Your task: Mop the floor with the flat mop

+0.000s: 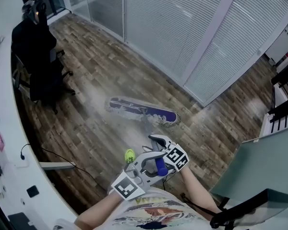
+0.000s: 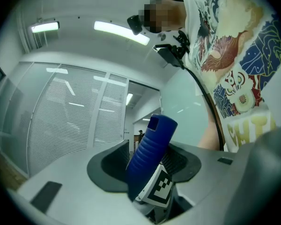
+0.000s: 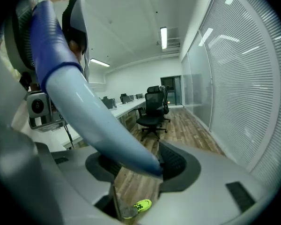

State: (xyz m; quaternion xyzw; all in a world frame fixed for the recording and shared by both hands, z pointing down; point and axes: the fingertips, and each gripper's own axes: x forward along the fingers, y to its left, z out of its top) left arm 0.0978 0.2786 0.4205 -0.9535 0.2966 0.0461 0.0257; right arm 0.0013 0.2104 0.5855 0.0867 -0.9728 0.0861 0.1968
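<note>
Left gripper [image 2: 147, 170] pinches the blue grip [image 2: 151, 146], right gripper [image 3: 141, 167] clamps the pole [image 3: 84, 108]; mop head [image 1: 142, 112] lies on plank floor [image 1: 98, 75] near blinds [image 1: 182, 23].

a white t-shirt [image 1: 153, 213] printed with a colourful graphic in blue, red and yellow is worn, and a black cable [image 2: 202, 90] is seen down its front, below black headgear [image 2: 171, 50]. a neon yellow-green shoe [image 1: 129, 155] is worn. the left gripper [image 1: 152, 163] and right gripper [image 1: 157, 140] are moulded in pale grey plastic with dark ribbed jaw pads, and each is fitted with a white cube [image 1: 126, 186] of black square markers.
</note>
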